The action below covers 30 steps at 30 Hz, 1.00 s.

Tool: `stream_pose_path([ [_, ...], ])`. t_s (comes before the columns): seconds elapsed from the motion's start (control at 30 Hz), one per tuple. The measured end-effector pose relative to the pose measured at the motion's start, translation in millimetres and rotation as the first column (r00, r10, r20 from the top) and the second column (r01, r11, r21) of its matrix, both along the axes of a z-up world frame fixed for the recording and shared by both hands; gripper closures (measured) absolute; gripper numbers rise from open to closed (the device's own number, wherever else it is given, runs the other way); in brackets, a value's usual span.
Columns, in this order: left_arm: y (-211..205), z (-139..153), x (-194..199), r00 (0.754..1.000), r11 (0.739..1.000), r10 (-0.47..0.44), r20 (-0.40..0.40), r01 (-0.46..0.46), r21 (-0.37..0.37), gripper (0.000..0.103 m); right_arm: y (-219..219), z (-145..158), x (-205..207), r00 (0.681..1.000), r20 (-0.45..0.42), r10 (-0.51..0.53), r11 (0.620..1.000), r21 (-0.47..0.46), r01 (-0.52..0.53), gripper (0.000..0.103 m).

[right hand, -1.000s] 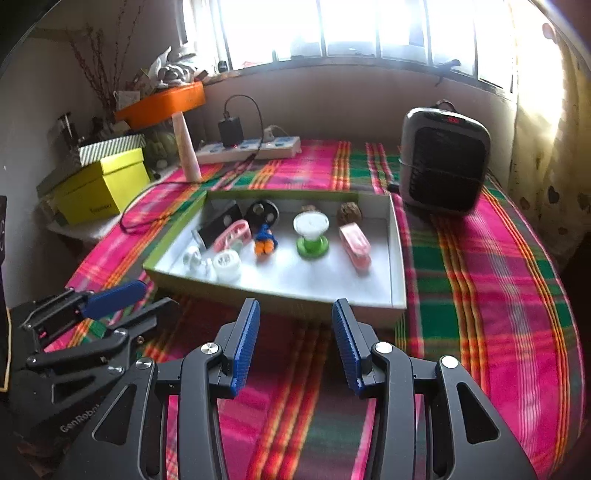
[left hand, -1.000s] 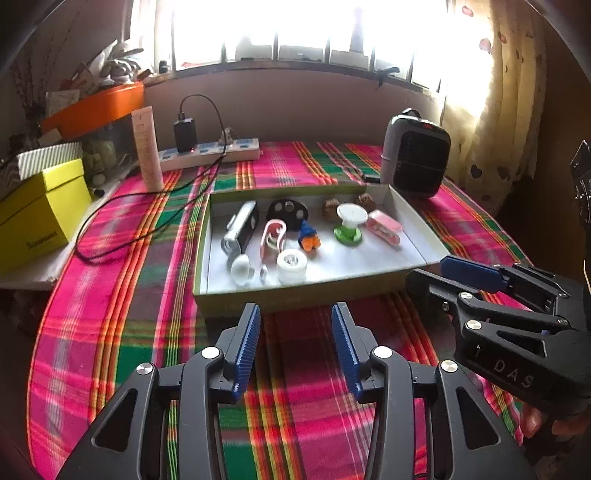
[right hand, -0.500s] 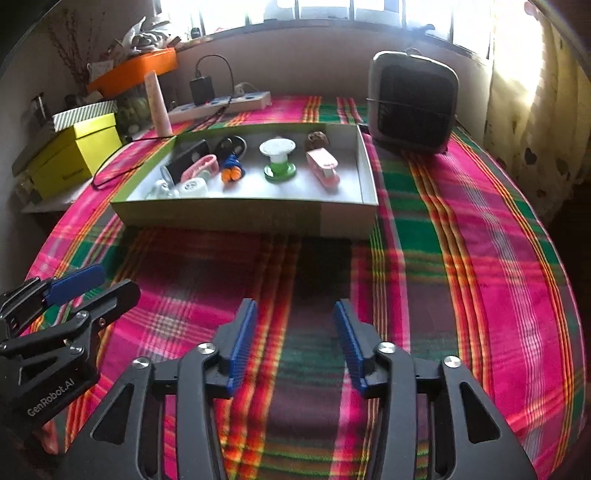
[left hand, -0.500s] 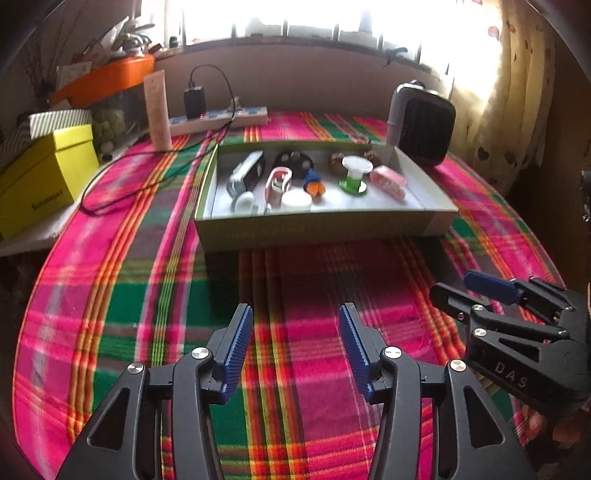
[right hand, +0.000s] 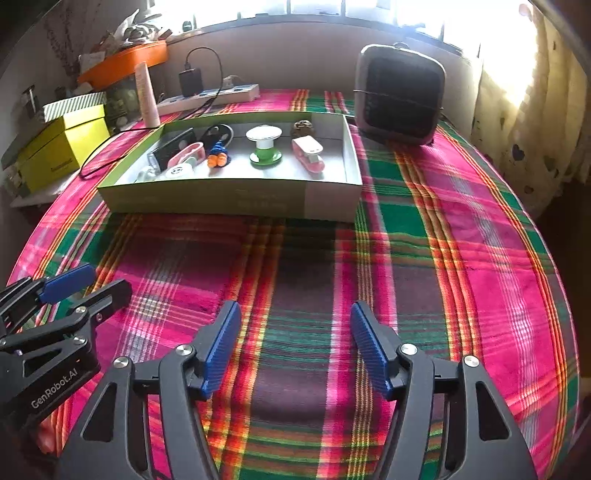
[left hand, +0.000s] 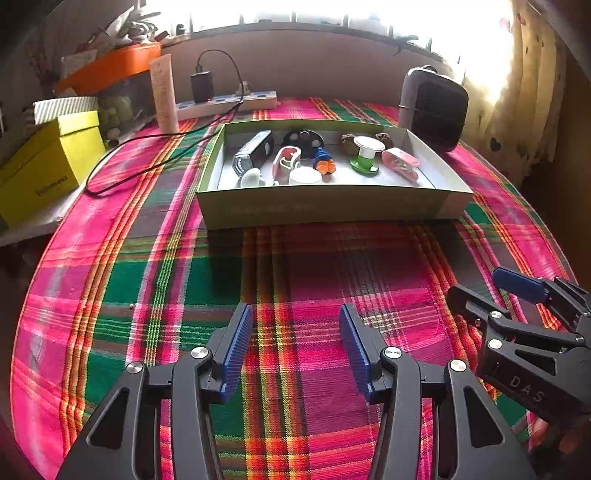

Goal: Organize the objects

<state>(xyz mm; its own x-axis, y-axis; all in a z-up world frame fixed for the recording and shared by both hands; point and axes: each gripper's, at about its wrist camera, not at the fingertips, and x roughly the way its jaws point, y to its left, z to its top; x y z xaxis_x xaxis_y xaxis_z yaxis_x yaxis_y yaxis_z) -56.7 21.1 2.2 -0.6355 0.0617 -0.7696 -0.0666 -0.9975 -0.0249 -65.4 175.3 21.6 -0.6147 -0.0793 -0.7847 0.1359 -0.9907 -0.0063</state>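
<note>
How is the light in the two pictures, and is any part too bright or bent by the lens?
Left wrist view: the window is blown out white, the curtain glares, and the tablecloth curves at the edges. Right wrist view: the same white window, a dark heater front against the light, and the tray casts a shadow towards the camera.

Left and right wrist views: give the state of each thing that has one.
Cardboard tray: open-topped, holding small items.
Green-and-white spool: upright in tray.
Charger: plugged into power strip.
Left gripper: open, empty.
Right gripper: opening, nothing between jaws.
</note>
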Motion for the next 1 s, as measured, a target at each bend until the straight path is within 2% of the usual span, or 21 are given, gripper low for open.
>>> stream_pose_path([
  [0.17, -0.1, 0.0, -0.4, 1.0, 1.0, 0.01, 0.003, -0.01, 0.004, 0.054, 1.4, -0.3, -0.7, 1.0, 0.005, -0.012, 1.0, -0.001, 0.012, 0.035],
  [0.33, 1.9, -0.3, -0.4, 1.0, 1.0, 0.01, 0.004, -0.01, -0.018, 0.051, 1.0, -0.4, -0.2, 1.0, 0.005, -0.012, 1.0, 0.0, 0.012, 0.035],
  [1.0, 2.4, -0.5, -0.1, 1.0, 1.0, 0.019, 0.005, -0.019, -0.016, 0.051, 0.9, -0.6, 0.1, 1.0, 0.005, -0.012, 1.0, -0.001, 0.012, 0.034],
])
